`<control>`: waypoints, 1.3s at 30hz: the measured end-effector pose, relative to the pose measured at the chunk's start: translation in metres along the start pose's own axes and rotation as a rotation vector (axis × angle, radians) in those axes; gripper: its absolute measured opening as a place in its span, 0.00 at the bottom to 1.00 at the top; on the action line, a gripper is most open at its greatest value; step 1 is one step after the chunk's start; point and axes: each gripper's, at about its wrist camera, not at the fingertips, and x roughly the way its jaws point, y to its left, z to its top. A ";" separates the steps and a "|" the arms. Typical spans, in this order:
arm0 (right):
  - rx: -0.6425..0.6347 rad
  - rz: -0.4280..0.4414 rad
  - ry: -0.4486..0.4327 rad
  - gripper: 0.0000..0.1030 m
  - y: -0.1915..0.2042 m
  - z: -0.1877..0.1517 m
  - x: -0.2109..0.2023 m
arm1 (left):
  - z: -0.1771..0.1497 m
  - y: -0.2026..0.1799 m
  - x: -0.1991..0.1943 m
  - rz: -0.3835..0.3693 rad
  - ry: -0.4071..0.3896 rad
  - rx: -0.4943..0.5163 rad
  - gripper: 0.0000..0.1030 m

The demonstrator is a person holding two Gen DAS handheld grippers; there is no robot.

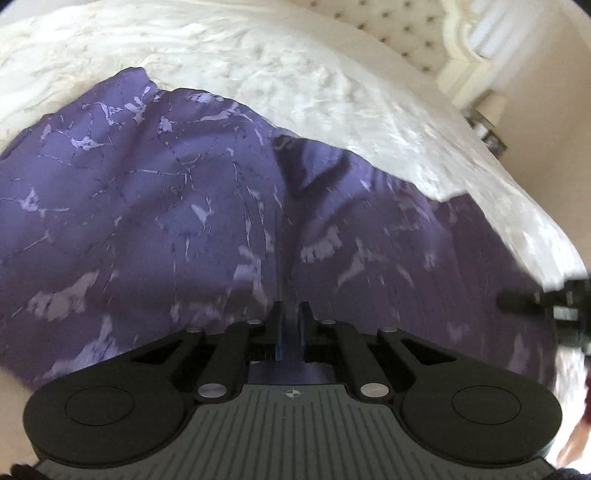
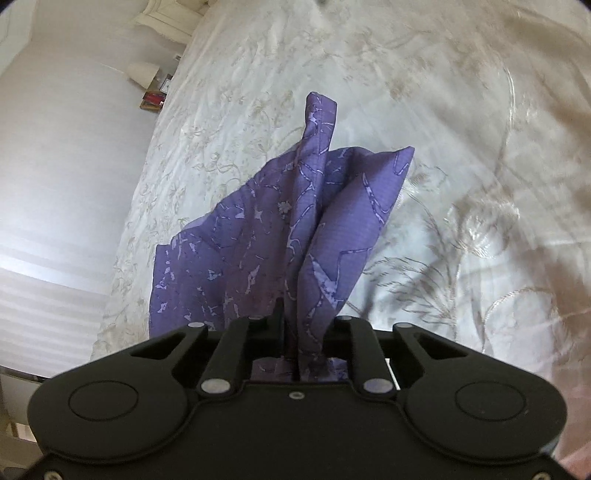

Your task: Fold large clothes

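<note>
Purple garment (image 2: 295,229) bunched between the right gripper (image 2: 295,314) jaws, pinched; its right finger is hidden behind cloth. Left gripper (image 1: 290,314) pressed together, a fold seemingly nipped, blurred. Only the left view shows the garment spread lower frame over the white bedspread (image 1: 258,62), headboard (image 1: 406,33) upper right.

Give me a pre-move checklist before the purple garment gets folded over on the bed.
1. Right gripper clamped on purple garment: ok, bunched cloth sits between its fingers.
2. Left gripper shut on cloth: ok, a thin fold runs into the nearly closed fingers.
3. Garment smooth: not ok, creased and gathered.
4. White bedspread free where the fold lands: ok.
5. Both grips on matching corners: cannot tell.
</note>
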 end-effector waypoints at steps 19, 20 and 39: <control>-0.231 0.028 -0.036 0.22 0.213 -0.036 0.047 | 0.043 0.091 -0.051 -0.180 0.095 0.020 0.09; -0.241 0.033 -0.026 0.22 0.221 -0.040 0.056 | 0.047 0.100 -0.058 -0.173 0.086 0.024 0.09; -0.352 -0.069 0.160 0.54 0.270 -0.108 0.255 | 0.086 0.219 -0.117 0.033 0.015 -0.037 0.09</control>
